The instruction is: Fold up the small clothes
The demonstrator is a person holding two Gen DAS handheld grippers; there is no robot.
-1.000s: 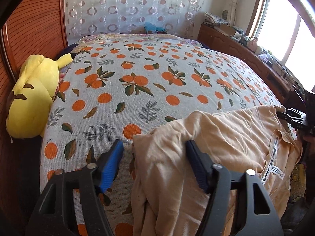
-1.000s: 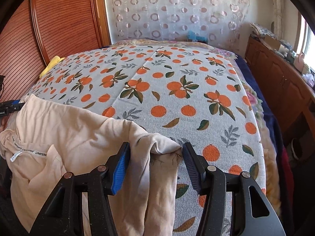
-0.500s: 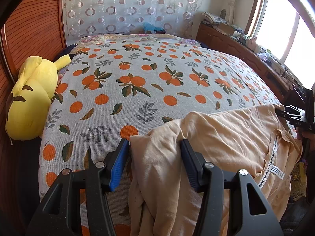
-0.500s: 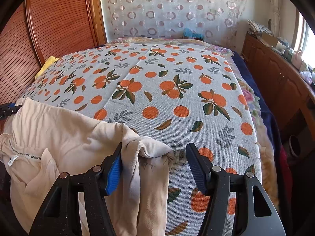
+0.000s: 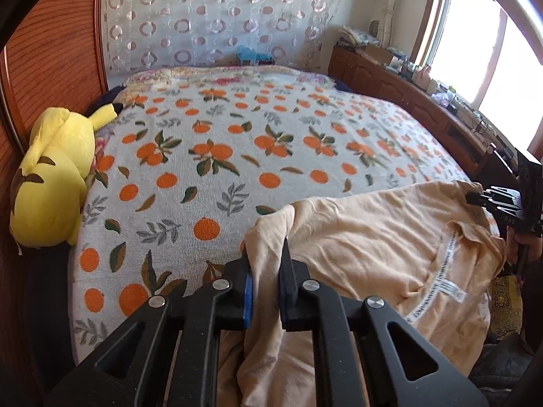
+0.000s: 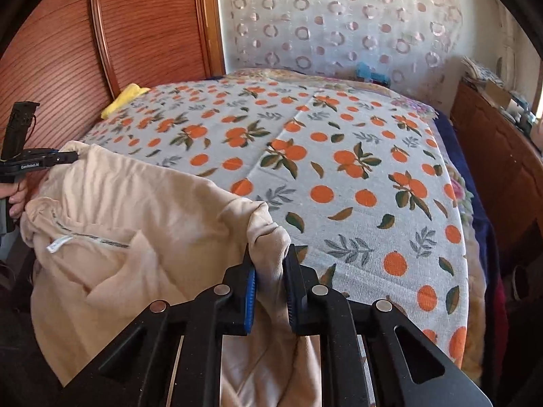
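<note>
gripping beige shirt (image 5: 366,237) w/ both tools (image 5: 266,264) (image 6: 269,264), yellow plush (image 5: 51,183) left on bed (image 5: 237,129).

The orange-print bedspread (image 5: 237,156) lies bare ahead of the beige garment (image 5: 373,237), wide room to pass right up to the dotted curtain (image 5: 220,27). A yellow plush toy (image 5: 51,176) blocks the left edge against the wooden headboard (image 5: 51,51). The cluttered wooden cabinet (image 5: 424,101) hems in the window side.
</note>
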